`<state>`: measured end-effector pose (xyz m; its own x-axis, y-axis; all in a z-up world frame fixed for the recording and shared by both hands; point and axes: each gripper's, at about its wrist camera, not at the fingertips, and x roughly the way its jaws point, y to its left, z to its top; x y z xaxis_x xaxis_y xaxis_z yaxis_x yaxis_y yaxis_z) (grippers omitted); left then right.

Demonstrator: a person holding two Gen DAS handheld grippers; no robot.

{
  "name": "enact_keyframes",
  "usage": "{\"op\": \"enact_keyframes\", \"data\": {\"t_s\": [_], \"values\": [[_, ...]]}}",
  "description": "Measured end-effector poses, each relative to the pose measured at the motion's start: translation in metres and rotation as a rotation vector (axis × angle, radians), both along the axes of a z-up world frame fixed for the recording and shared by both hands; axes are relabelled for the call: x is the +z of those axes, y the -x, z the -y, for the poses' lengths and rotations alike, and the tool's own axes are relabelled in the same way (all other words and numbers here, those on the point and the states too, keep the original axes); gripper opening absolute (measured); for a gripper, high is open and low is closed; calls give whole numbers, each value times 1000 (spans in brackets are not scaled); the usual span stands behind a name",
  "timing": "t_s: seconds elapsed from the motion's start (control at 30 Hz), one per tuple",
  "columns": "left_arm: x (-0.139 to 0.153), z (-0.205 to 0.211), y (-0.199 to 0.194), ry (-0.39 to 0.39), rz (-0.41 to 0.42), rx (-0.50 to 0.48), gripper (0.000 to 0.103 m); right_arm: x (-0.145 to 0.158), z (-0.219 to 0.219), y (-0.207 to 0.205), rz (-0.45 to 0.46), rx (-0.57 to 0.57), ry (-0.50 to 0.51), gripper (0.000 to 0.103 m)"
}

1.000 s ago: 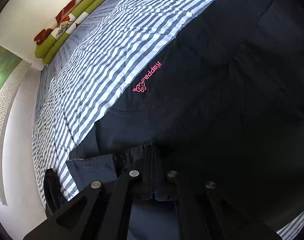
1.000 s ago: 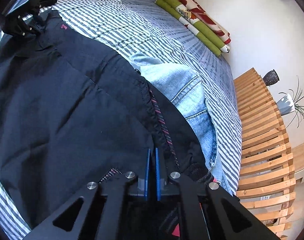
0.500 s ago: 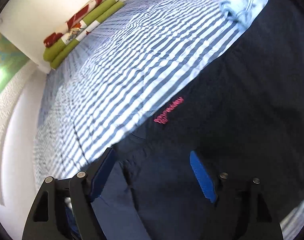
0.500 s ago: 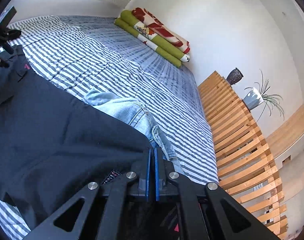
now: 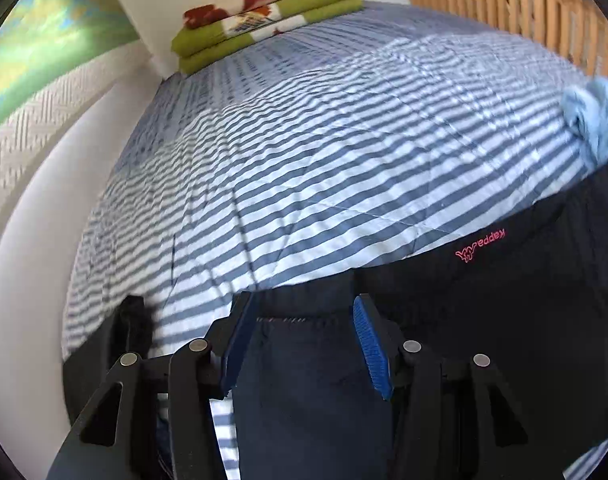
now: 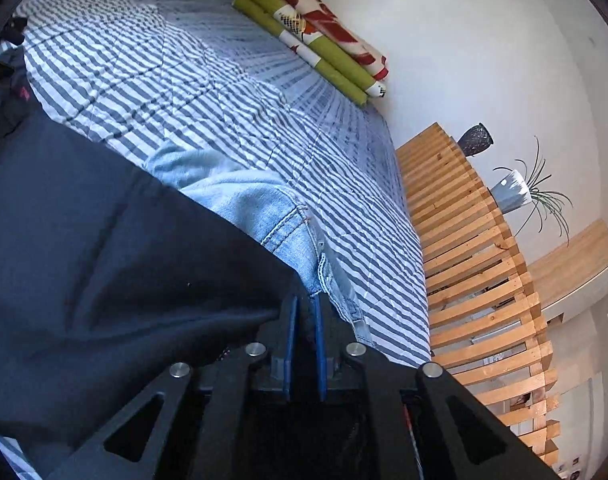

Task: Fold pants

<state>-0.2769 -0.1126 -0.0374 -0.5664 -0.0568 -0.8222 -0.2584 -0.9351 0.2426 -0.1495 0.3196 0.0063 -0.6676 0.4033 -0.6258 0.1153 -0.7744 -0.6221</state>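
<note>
Striped blue-and-white bedding point(image 5: 304, 168) fills both views, with a stack of folded green, red and white blankets point(image 5: 264, 20) against the wall at the top of the left wrist frame and a slatted wooden bed frame point(image 6: 472, 248) running down the right of the right wrist frame. Your black track pants with the pink logo point(image 5: 484, 320) lie across the lower half of the left view, spread toward the right edge, and they partly cover a crumpled pair of light blue jeans point(image 6: 256, 204) in the middle of the right view.

Now the change: a second ago your left gripper point(image 5: 304, 344) was clamped on the waistband; it has let go. Its blue pads stand wide apart, astride the elastic hem at lower centre, holding nothing. That end of the pants has been laid down.

Your right gripper point(image 6: 304, 344) is still pinched nearly closed, blue pads almost touching, with dark cloth bunched tight against them at lower centre; it looks to have the fabric between them, though the actual bite is hard to see.

So one end is placed and the other is still in hand. By my reading the fold is half set, and you will want to lay the right end down square before releasing.
</note>
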Motion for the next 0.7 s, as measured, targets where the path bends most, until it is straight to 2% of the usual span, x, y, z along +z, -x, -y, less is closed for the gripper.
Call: {"op": "enact_keyframes", "data": {"t_s": [0.07,0.17,0.27,0.47,0.53,0.63,0.7], "values": [[8,32,-12,-59,-6,60,54,23,-1,-12,-37,10,72,35],[5,63,-49,-108,8,104,55,52,20,-27,-21,122,216,36],[-8,81,-85,-156,47,132,55,55,69,-21,34,246,240,35],[-35,81,-138,-124,85,67,55,11,184,30,196,438,318,35],[-36,84,-151,-125,82,62,56,-12,222,47,232,500,293,35],[-37,90,-164,-159,65,53,62,-44,265,70,299,546,306,35],[-38,96,-171,-188,63,77,63,-62,282,82,322,557,313,35]]}}
